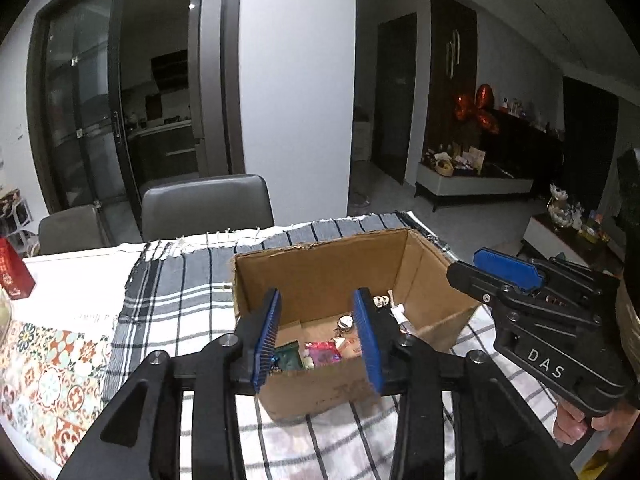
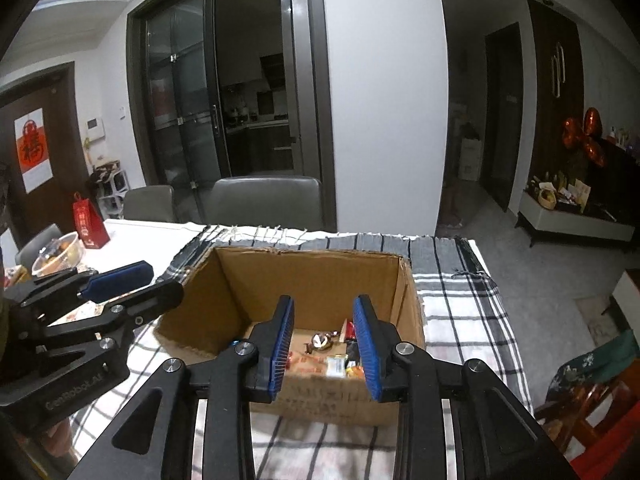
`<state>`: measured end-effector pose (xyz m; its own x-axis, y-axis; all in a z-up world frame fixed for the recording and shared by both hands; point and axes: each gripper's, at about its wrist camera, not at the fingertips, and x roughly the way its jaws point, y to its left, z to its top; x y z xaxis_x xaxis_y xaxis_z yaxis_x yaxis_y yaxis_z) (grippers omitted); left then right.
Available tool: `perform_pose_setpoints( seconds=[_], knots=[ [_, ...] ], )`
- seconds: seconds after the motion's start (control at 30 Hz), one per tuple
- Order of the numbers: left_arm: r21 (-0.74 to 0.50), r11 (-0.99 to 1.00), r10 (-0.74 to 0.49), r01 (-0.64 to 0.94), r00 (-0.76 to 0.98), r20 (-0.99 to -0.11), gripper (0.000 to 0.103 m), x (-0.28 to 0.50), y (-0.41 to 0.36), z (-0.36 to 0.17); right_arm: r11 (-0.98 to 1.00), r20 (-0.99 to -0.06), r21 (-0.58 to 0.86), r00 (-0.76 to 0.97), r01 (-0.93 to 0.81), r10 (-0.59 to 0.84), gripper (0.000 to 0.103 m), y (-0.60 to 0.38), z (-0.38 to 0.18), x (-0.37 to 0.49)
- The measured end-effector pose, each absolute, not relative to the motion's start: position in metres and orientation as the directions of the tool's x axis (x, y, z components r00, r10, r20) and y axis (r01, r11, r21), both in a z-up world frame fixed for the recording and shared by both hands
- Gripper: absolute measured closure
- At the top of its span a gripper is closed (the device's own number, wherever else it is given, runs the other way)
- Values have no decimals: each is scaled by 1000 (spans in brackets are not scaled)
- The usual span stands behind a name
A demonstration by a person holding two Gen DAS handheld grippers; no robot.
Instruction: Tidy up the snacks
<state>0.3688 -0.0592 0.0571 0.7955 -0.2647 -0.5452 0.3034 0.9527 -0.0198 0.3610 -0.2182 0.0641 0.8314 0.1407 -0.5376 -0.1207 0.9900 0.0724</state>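
An open cardboard box (image 1: 332, 272) stands on a grey checked cloth (image 1: 180, 300); it also shows in the right wrist view (image 2: 304, 280). Several small wrapped snacks (image 1: 320, 354) lie on its floor, seen too in the right wrist view (image 2: 326, 354). My left gripper (image 1: 318, 340) is open and empty, held above the box's near edge. My right gripper (image 2: 324, 346) is open and empty, also above the near edge. Each gripper appears side-on in the other's view: the right (image 1: 508, 268), the left (image 2: 120, 276).
A red carton (image 1: 14, 272) and a patterned mat (image 1: 44, 380) lie at the left. A bowl of food (image 2: 58, 258) and a red bag (image 2: 90, 222) stand at the far left. Two grey chairs (image 2: 266, 202) stand behind the table. The table edge runs right of the box.
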Motion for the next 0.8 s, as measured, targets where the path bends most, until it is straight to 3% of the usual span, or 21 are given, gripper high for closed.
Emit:
perform_pose_setpoints(
  seconds=[0.07, 0.23, 0.43, 0.6, 0.8],
  knots=[
    [-26, 954, -266, 297, 809, -524, 55, 353, -55, 63, 990, -535, 81, 833, -117, 142, 64, -219, 67, 348],
    [-17, 958, -258, 287, 830, -495, 45, 312, -49, 69, 990, -533, 92, 835, -103, 136, 62, -219, 68, 307],
    [11, 961, -235, 278, 834, -499, 37, 267, -47, 68, 994, -515, 80, 851, -77, 107, 42, -220, 70, 254],
    [38, 969, -197, 245, 854, -482, 14, 231, -44, 67, 997, -499, 74, 864, -38, 70, 31, -226, 77, 212],
    [54, 973, -172, 223, 867, -468, 7, 191, -40, 67, 998, -511, 58, 858, -22, 48, 24, -225, 79, 169]
  ],
)
